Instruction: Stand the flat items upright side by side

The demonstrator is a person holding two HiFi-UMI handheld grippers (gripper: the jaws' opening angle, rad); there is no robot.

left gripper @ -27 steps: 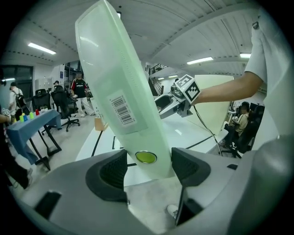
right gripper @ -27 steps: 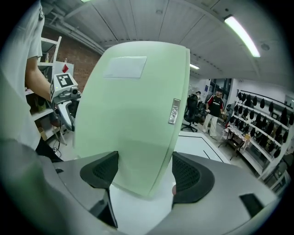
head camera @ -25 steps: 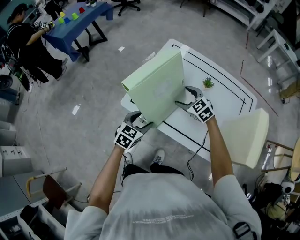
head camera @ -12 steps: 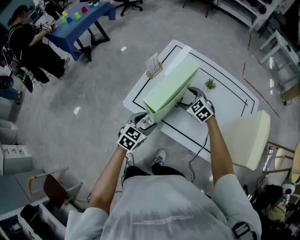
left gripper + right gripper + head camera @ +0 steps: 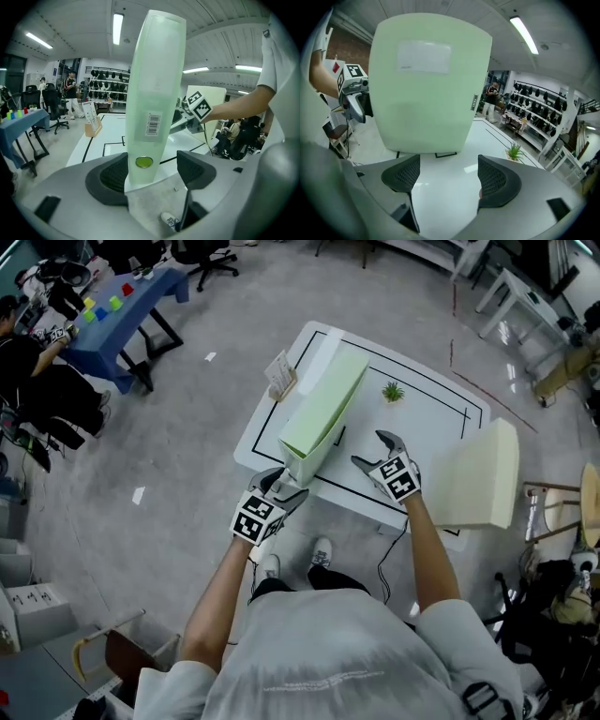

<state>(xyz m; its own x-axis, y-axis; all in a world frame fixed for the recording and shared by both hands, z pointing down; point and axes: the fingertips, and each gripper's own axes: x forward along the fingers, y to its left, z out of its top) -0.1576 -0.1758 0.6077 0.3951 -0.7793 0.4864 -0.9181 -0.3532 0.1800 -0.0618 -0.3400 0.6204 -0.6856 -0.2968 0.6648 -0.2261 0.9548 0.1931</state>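
- Pale green lever-arch binder (image 5: 323,413): upright on its bottom edge on the white table (image 5: 427,418), in the left half, spine facing the front edge.
- Spine end right at the table's front edge; body running back toward the far side, crossing the black outline (image 5: 441,395) taped on the top.
- On the spine, seen in the left gripper view: barcode sticker (image 5: 152,124) and, below it, a green-rimmed finger hole (image 5: 144,162).
- Left gripper (image 5: 284,482): at the front edge, pointing at the binder's spine.
- Fingers spread, having just been opening. Spine's lower end between them, close against the left pad, clear gap to the right pad. No clamp.
- Right gripper (image 5: 375,451): over the table to the right of the binder, near the front edge, clear of the binder.
- Fingers wide apart, only bare table top between them.
- In the right gripper view: binder's broad face straight ahead, beyond the fingertips, with a blank rectangular label (image 5: 424,56) near the top.
- Small potted plant (image 5: 393,391): inside the outline, toward the far edge, right of the binder and apart from it.
- Wooden card holder (image 5: 281,376) with white sheets: at the table's left edge, outside the outline, near the binder's far end.
- No second flat item standing beside the binder on the table.
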